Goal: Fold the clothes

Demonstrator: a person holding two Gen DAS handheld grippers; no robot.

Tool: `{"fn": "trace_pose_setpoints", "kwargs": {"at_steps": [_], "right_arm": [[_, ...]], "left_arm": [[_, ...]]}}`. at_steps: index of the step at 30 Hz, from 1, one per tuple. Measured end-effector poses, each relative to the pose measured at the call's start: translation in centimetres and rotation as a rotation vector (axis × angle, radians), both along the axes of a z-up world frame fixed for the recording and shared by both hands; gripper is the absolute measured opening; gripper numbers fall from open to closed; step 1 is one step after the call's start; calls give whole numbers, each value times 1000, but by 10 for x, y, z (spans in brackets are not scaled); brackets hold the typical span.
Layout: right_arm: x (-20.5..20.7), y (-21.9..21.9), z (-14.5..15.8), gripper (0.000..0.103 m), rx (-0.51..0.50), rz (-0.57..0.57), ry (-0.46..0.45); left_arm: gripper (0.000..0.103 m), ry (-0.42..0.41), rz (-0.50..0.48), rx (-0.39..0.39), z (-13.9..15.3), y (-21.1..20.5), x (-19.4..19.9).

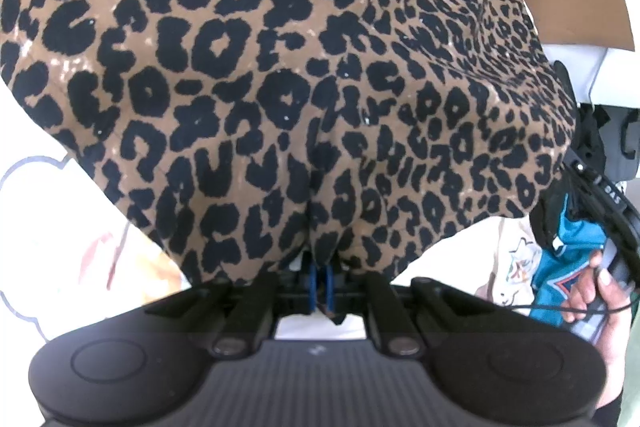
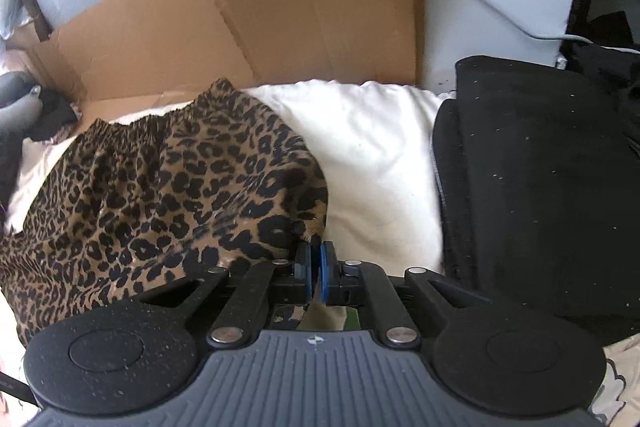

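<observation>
Two grippers grip one leopard-print garment [image 1: 280, 75]. In the left wrist view the cloth fills most of the frame, gathered between the left gripper [image 1: 323, 281], whose blue pads are clamped on it. In the right wrist view the right gripper [image 2: 316, 267] at lower centre is pinched on a corner of the same cloth, which lies at centre left over a white pillow [image 2: 380, 155], below a cardboard sheet [image 2: 240, 15]. That corner bite looks shallow; a hard pull could slip it free and collapse the fold.
</observation>
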State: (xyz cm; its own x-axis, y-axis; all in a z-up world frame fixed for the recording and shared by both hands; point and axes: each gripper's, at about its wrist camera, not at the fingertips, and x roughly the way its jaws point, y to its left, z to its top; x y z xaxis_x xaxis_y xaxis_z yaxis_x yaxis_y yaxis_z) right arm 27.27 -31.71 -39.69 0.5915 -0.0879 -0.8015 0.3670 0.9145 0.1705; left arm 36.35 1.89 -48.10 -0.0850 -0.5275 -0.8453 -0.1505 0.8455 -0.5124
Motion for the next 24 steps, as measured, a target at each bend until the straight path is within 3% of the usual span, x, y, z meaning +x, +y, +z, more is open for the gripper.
{"fn": "trace_pose_setpoints", "kwargs": {"at_steps": [11,16,20,24], "right_arm": [[-16,-21,6,0,-3,-87,30],[-20,-6,-7,0,14,-31,91],[-22,2,-16,1,82,-16,101],[-22,8,-28,15,180,-3,101]], "left_arm": [[5,-14,-11,25,0,-2,4],[5,-13,-5,28,0,-9,2],[5,-12,-6,31,0,-6,5],[5,-11,-7,30,1,-4,5]]}}
